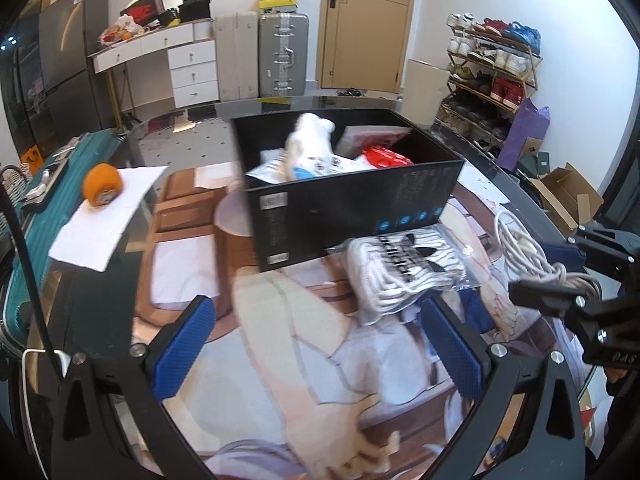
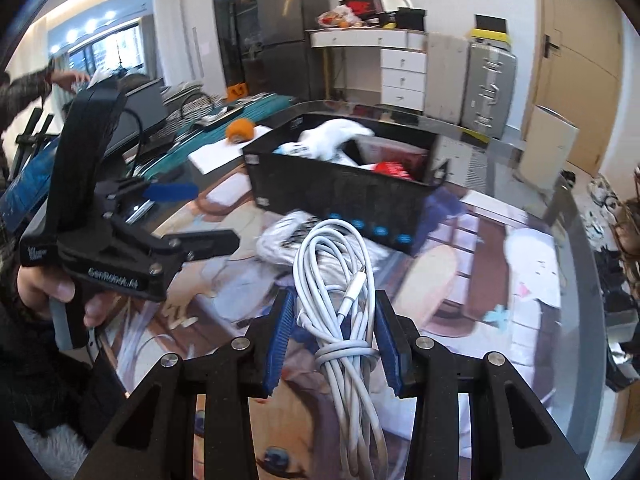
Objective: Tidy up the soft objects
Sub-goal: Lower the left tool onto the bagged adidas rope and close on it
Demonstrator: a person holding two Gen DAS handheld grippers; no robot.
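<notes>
A black box (image 1: 352,208) stands on the table and holds white socks (image 1: 308,140), packets and a red item (image 1: 386,158). It also shows in the right wrist view (image 2: 344,188). A bagged striped white sock bundle (image 1: 400,276) lies in front of the box, also in the right wrist view (image 2: 288,236). My left gripper (image 1: 316,344) is open and empty above the printed mat, short of the bundle. My right gripper (image 2: 332,340) is shut on a coiled white cable (image 2: 340,272), held above the table; the cable shows at right in the left wrist view (image 1: 528,256).
An orange roll (image 1: 102,185) sits on white paper (image 1: 100,220) at the left of the table. A teal suitcase (image 1: 24,240) lies at the left edge. A blue cloth (image 1: 476,312) lies under the sock bundle. Shoe rack (image 1: 492,76) and cardboard boxes stand at right.
</notes>
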